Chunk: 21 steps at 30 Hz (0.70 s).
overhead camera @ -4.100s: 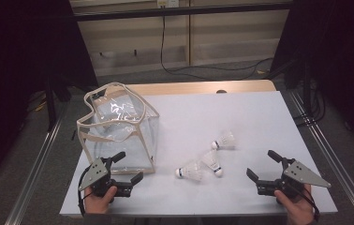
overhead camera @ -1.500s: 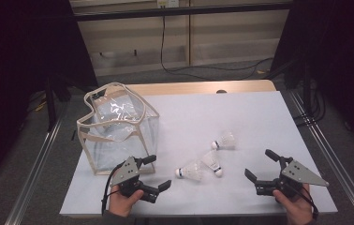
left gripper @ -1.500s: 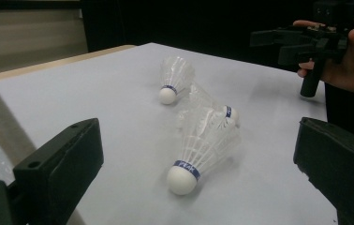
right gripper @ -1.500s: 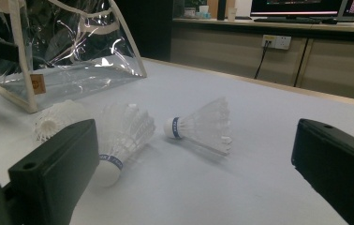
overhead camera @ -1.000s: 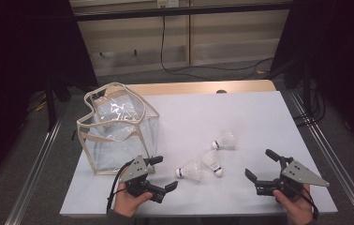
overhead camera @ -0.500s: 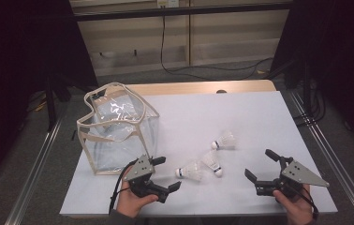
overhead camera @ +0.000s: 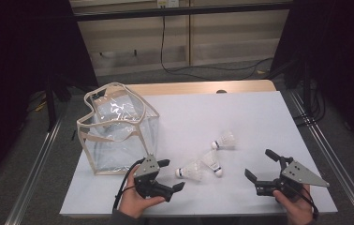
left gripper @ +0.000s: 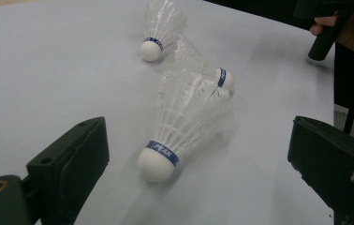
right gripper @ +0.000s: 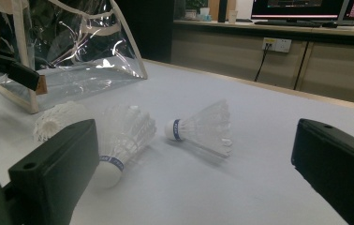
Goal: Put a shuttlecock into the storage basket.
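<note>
The nearest shuttlecock (left gripper: pixel 184 126), at lower centre of the left gripper view, bears a blue band around its cork reading "PEAK" in white capitals. The blue bands on the two shuttlecocks behind it, toward upper centre, carry no legible print. The monitor screens at upper right of the right gripper view are too small to read.

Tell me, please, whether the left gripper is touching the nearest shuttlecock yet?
Apart. In the left gripper view, the nearest shuttlecock lies between the open jaws of the left gripper, with bare white table showing on both sides of it.
</note>
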Motion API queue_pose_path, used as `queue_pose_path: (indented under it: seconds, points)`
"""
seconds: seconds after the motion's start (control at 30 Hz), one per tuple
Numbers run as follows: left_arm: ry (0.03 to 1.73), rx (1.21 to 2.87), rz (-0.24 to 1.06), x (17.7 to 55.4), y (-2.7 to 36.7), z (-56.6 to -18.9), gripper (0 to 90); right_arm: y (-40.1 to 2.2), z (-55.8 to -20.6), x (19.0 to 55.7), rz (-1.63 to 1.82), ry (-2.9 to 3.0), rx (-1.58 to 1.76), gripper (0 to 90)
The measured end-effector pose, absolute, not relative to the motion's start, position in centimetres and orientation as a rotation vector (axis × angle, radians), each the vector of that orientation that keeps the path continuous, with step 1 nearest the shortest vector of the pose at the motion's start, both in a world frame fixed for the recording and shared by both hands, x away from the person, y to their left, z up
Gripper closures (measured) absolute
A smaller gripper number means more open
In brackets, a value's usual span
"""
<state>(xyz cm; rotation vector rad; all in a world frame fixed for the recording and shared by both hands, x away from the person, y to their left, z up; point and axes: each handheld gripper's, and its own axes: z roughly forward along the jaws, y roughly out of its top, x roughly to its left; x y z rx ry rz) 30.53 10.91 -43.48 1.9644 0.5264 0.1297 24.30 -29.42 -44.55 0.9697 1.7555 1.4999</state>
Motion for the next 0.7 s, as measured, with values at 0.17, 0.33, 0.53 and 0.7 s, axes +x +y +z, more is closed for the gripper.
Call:
queue_pose_path:
  seconds: [0.17,0.33,0.53,0.7]
  points:
    - [0.517,2.003,0.124,30.7,10.7,-43.7,6.8,-29.4,-44.6,24.3,1.500,1.756,0.970,1.1]
    - [0.512,2.034,0.118,30.9,10.3,-43.9,7.3,-29.4,-44.6,24.3,1.504,1.758,0.968,1.4]
    - [0.520,2.053,0.105,31.1,10.1,-44.1,8.2,-29.4,-44.6,24.3,1.504,1.759,0.968,1.4]
    - [0.512,2.087,0.104,31.3,9.7,-44.2,11.4,-29.4,-44.6,24.4,1.503,1.760,0.965,1.4]
